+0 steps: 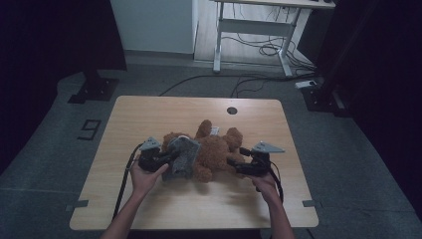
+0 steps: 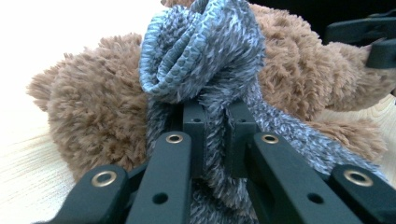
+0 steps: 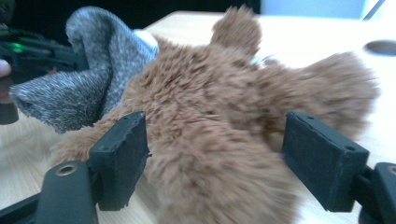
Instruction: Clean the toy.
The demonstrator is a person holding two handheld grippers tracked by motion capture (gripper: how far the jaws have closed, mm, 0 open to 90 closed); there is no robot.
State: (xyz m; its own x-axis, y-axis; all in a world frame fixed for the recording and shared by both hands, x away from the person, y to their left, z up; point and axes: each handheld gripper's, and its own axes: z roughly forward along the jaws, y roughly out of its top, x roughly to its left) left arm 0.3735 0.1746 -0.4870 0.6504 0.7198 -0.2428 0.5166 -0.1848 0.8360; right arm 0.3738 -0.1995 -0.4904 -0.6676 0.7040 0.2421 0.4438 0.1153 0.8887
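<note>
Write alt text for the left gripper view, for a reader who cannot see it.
The left gripper has its two black jaws shut on a strand of a grey knitted scarf, which is bunched in a knot just above them. Behind the scarf lies a brown plush teddy bear on a pale wooden table.

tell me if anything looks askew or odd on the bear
The grey scarf is bunched into a thick knot on the bear, which lies flat on the table. The left gripper pinches one scarf tail.
</note>
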